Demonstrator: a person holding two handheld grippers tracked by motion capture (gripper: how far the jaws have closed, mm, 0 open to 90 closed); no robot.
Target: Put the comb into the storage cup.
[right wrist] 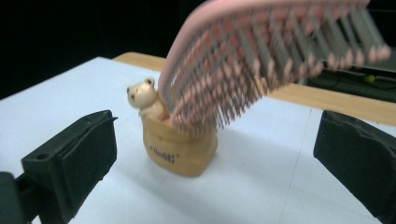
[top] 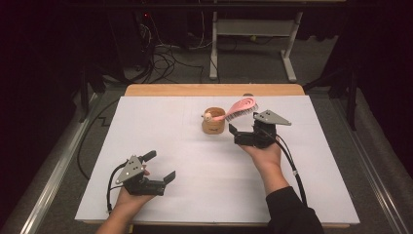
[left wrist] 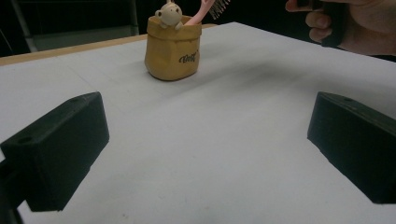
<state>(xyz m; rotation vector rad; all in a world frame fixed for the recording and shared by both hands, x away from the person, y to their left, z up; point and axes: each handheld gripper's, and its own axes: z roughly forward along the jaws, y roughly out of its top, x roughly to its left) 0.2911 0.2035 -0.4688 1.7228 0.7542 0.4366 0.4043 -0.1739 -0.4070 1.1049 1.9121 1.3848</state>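
On the white-topped bench [top: 160, 126], a pink hairbrush with grey bristles [top: 242, 107] leans, handle down, in a small tan pouch-shaped holder bearing a little bear figure [top: 213, 122].
Just beside the holder, the right hand-held gripper [top: 242, 132] stands with jaws wide and empty; the left hand-held gripper [top: 160, 168], well apart near the front edge, gapes wide too.

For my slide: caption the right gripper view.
Open right gripper faces a pink hairbrush standing in a bear cup.
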